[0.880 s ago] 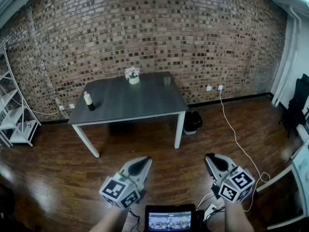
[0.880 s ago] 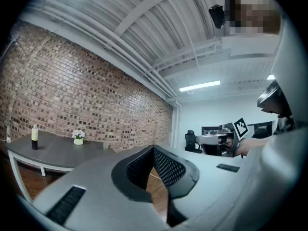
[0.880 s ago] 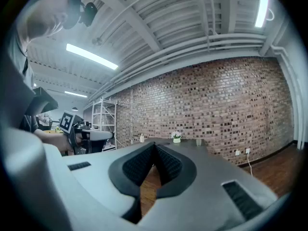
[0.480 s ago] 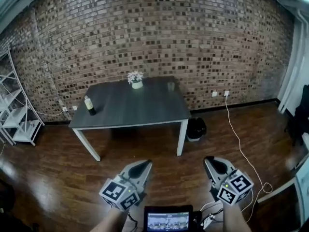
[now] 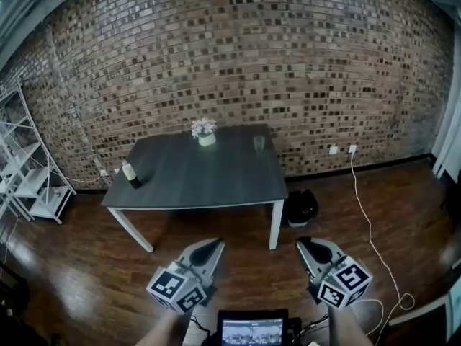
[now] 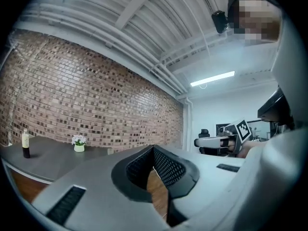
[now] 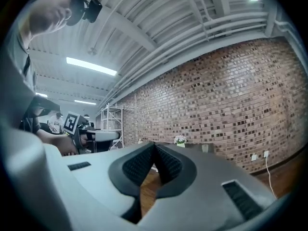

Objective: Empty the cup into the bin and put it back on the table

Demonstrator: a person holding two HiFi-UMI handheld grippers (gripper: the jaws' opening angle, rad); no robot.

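Note:
A small clear cup [image 5: 258, 143] stands near the far right corner of the dark grey table [image 5: 216, 186]; what it holds cannot be made out. The black bin [image 5: 301, 206] sits on the floor by the table's right front leg. My left gripper [image 5: 210, 245] and right gripper [image 5: 305, 244] hang low in front of me, well short of the table, both shut and empty. In the right gripper view the closed jaws [image 7: 154, 146] point toward the cup [image 7: 205, 148]. In the left gripper view the jaws [image 6: 154, 151] also meet with nothing between them.
A white pot of flowers [image 5: 206, 137] stands at the table's back edge and a bottle [image 5: 130, 174] near its left edge. A white shelf rack [image 5: 32, 182] stands at the left wall. A white cable [image 5: 369, 222] trails over the wooden floor at the right.
The view has shifted: table and bin sit slightly lower and further right in the head view. Both grippers stay shut low in front of me.

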